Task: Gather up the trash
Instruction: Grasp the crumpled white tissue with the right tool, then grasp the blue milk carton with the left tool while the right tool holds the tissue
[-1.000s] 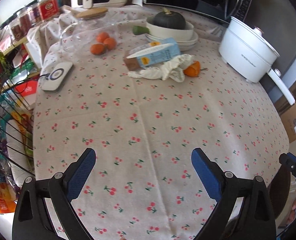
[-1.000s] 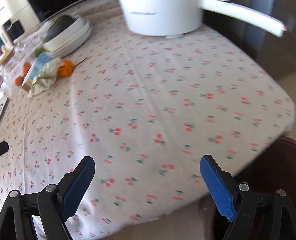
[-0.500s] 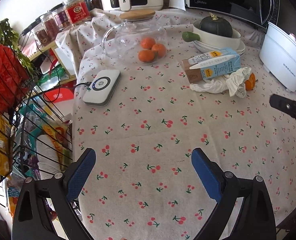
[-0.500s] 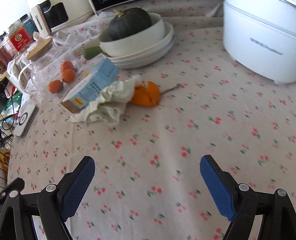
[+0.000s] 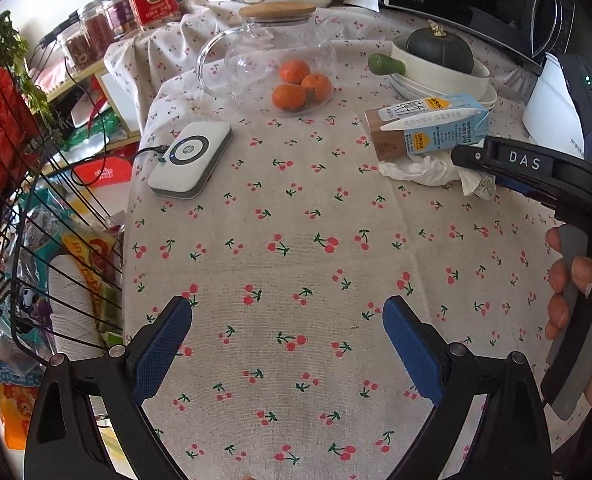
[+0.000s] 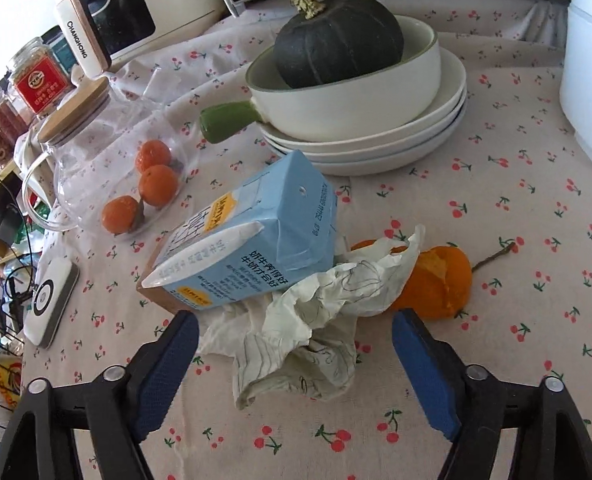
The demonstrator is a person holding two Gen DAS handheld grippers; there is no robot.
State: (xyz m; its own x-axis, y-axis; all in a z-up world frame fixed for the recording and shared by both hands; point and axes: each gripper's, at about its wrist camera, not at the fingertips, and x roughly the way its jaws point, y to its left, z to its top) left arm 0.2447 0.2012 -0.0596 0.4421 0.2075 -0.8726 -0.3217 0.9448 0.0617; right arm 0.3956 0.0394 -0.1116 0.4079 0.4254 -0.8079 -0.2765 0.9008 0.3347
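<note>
The crumpled white paper napkin (image 6: 296, 320) lies against the near side of the tipped light-blue milk carton (image 6: 248, 248), orange peel (image 6: 436, 284) just right of it. The right gripper (image 6: 292, 344) straddles the napkin, jaws closing, pads not yet touching. The left gripper (image 5: 288, 340) gapes over bare cherry-print tablecloth (image 5: 296, 240), well short of the carton.

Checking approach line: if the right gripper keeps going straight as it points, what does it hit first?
Likely the crumpled tissue, already between the closing right gripper pads; the milk carton lies just beyond. Depth uncertain.

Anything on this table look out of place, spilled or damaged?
Yes: a blue milk carton lies tipped on its side, resting on a crumpled tissue, with orange peel beside it. No liquid is visible.
</note>
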